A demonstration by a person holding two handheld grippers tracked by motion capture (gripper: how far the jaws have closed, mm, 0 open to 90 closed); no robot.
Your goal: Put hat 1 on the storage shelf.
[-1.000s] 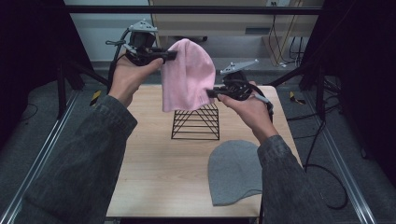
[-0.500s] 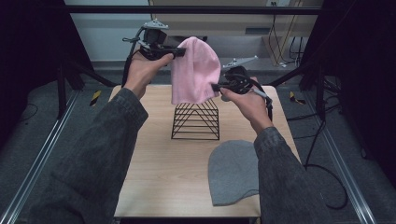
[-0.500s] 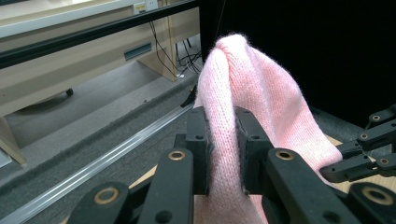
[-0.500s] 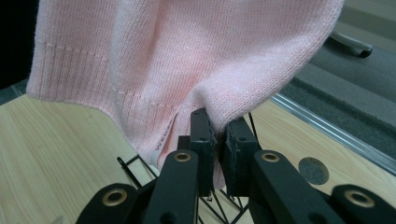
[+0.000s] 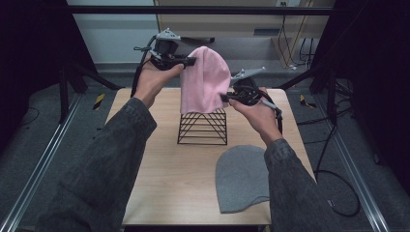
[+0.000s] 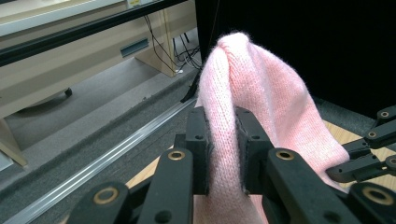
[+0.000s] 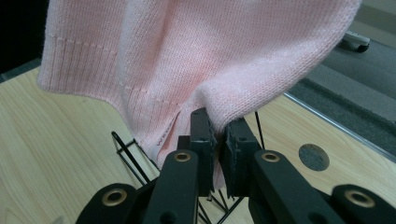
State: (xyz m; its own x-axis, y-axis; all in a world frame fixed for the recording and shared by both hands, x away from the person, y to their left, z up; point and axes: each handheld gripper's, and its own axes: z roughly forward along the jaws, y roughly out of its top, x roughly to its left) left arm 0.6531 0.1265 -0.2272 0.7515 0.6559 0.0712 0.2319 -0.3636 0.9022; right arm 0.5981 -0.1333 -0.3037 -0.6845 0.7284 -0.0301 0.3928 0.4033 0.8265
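Note:
A pink knitted beanie hangs in the air above a black wire rack on the wooden table. My left gripper is shut on the beanie's upper part, and the left gripper view has the knit pinched between both jaws. My right gripper is shut on the beanie's lower right edge; in the right gripper view the fabric bunches at the jaw tips, with the rack's wires below. A grey beanie lies flat on the table at the front right.
The table's far edge borders a grey floor with metal rails on both sides. A cable trails over the floor at the right. A round hole sits in the tabletop near its edge. Black frame posts stand at the far corners.
Both grippers have carried the pink beanie a little to the right and toward the rack's top; the left gripper rose and moved inward. Both grips stayed shut.

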